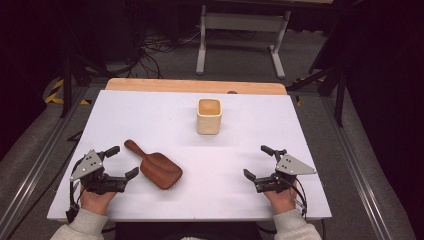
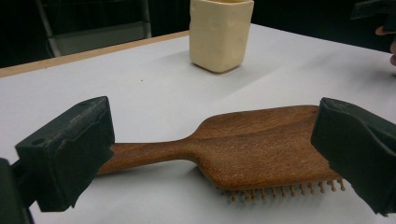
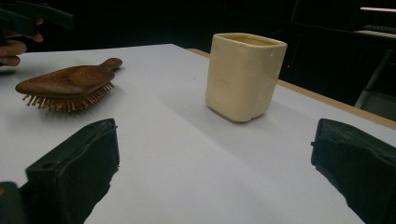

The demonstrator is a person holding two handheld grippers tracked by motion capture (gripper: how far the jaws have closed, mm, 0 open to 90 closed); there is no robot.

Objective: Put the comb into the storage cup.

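Note:
A brown wooden hairbrush (image 1: 155, 165) lies bristles down on the white table (image 1: 165, 120), its handle pointing to the far left. A cream square cup (image 1: 209, 116) stands upright at the table's middle back. My left gripper (image 1: 121, 161) rests open near the front left, just left of the brush; in the left gripper view the brush (image 2: 243, 144) lies just beyond the wide-apart jaws of that gripper (image 2: 219, 154). My right gripper (image 1: 258, 161) rests open at the front right, apart from both things. Its view shows the cup (image 3: 245, 77) ahead and the brush (image 3: 70, 86) at the left.
A wooden board edge (image 1: 195, 86) runs along the table's far side. Beyond it stand a white metal frame (image 1: 240, 37) and floor cables (image 1: 155, 50). Bare white tabletop lies between the two grippers and around the cup.

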